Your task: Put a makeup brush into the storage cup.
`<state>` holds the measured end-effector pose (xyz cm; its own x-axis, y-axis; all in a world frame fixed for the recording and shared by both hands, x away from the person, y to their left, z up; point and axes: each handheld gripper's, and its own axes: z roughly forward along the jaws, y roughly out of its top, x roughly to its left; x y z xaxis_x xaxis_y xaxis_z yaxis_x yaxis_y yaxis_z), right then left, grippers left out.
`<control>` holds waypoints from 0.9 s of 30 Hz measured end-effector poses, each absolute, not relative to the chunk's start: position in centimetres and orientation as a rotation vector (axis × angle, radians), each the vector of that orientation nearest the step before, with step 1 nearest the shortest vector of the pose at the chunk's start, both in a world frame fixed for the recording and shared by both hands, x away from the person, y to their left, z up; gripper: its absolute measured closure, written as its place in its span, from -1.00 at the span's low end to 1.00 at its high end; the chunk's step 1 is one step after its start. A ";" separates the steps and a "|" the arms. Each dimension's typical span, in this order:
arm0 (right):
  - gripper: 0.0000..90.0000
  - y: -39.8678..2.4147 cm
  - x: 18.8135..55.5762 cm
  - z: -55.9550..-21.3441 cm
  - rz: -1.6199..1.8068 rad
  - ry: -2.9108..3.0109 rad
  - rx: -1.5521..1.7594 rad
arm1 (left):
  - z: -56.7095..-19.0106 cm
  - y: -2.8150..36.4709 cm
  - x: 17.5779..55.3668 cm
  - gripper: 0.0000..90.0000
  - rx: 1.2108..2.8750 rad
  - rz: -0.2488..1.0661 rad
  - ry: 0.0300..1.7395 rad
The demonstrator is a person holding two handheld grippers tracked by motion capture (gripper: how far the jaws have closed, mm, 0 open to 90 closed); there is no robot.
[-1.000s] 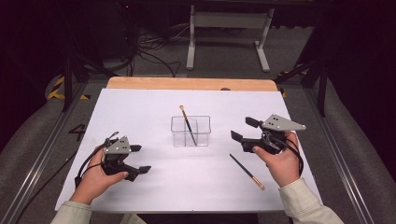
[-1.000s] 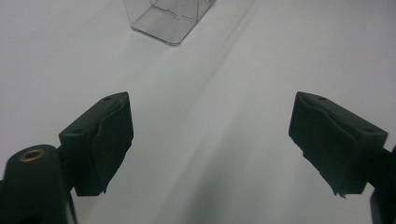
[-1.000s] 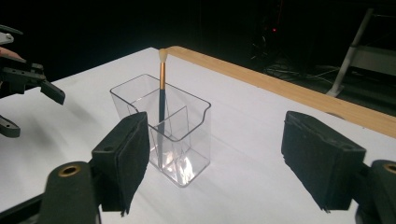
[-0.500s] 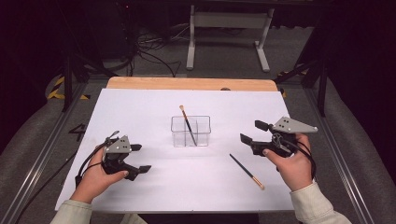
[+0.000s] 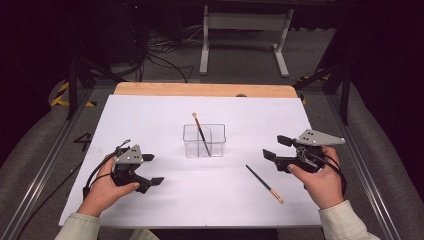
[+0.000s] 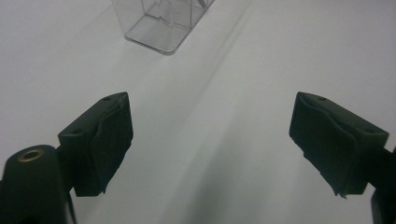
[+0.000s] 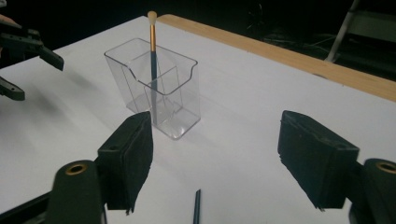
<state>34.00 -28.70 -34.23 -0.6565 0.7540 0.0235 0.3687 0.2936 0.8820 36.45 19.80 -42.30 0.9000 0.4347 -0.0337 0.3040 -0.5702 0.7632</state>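
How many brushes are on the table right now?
2. One brush stands tilted in the clear holder; the other brush lies flat on the white table, near the right hand.

Ahead of my right gripper (image 5: 274,148) the white table (image 5: 150,120) lies bare up to the clear holder (image 5: 204,141) with its upright brush (image 5: 200,134), while a loose brush (image 5: 264,184) lies just below my jaws.
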 end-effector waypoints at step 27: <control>-0.69 -28.6 34.7 -33.8 0.924 2.489 1.088 | -42.3 19.5 36.8 -0.68 2.236 0.187 0.515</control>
<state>34.68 -28.63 -33.84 -0.6809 0.7324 0.0066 0.5593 0.5142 0.6502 36.83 19.53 -42.32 0.9055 0.4228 -0.0352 0.3021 -0.5843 0.7532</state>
